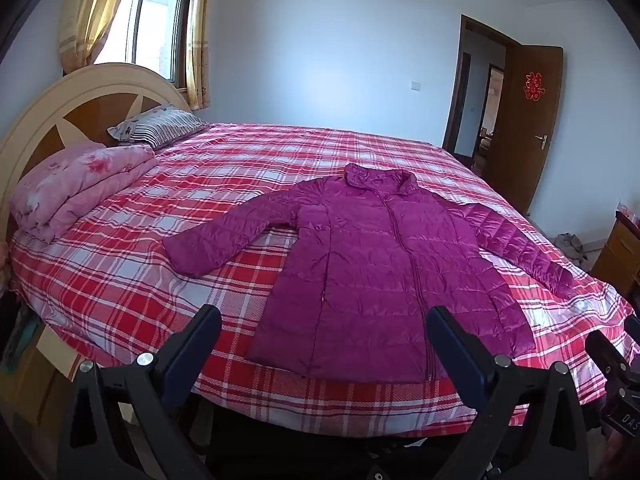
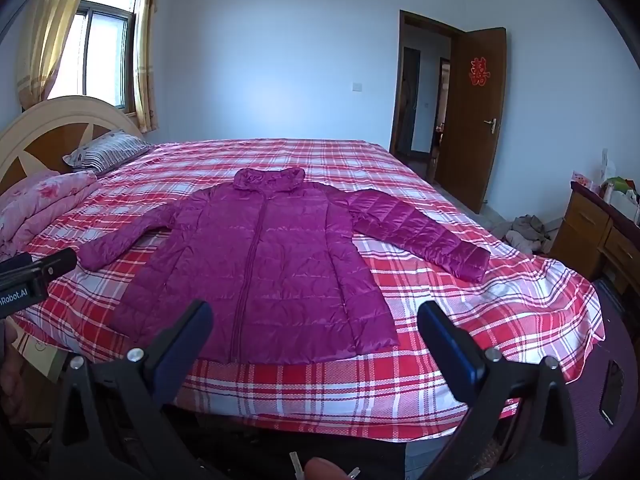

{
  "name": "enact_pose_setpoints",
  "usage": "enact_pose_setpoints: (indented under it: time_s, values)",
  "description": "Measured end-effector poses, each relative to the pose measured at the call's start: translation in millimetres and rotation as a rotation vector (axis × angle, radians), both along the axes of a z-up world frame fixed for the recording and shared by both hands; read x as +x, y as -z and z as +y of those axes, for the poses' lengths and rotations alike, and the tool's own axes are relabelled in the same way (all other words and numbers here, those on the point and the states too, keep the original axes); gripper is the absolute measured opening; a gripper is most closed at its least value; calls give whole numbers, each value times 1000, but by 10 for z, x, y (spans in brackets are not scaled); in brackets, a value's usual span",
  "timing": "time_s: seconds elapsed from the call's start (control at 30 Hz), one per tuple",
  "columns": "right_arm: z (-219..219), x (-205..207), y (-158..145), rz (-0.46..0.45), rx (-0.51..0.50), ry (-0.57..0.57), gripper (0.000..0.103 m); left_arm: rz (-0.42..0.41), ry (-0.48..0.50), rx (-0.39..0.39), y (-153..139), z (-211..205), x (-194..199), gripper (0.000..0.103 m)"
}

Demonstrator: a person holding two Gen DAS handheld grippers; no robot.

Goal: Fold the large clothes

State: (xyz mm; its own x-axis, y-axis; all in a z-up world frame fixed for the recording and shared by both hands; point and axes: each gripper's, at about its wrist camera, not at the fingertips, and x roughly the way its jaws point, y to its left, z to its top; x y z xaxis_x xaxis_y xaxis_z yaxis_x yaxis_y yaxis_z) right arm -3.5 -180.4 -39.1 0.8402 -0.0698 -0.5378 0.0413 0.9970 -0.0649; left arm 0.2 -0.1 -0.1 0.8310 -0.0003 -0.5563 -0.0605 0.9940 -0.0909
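Observation:
A magenta quilted down jacket (image 1: 372,276) lies flat and zipped on the red plaid bed (image 1: 120,280), collar away from me, both sleeves spread out to the sides. It also shows in the right wrist view (image 2: 264,268). My left gripper (image 1: 324,324) is open and empty, held in the air just short of the jacket's hem at the bed's near edge. My right gripper (image 2: 314,320) is open and empty, also short of the hem. The left gripper's body shows at the left edge of the right wrist view (image 2: 28,276).
A folded pink floral quilt (image 1: 76,192) and a striped pillow (image 1: 160,126) lie by the headboard (image 1: 44,112) on the left. An open wooden door (image 2: 468,116), a heap of cloth on the floor (image 2: 524,232) and a wooden cabinet (image 2: 596,232) stand on the right.

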Motion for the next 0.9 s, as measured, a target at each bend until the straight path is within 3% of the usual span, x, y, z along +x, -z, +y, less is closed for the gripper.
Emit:
enact_pose_setpoints:
  time_s: [0.9]
  values:
    - [32,17,28,18,4,-10,103,8,-2,7,8,12,3,102]
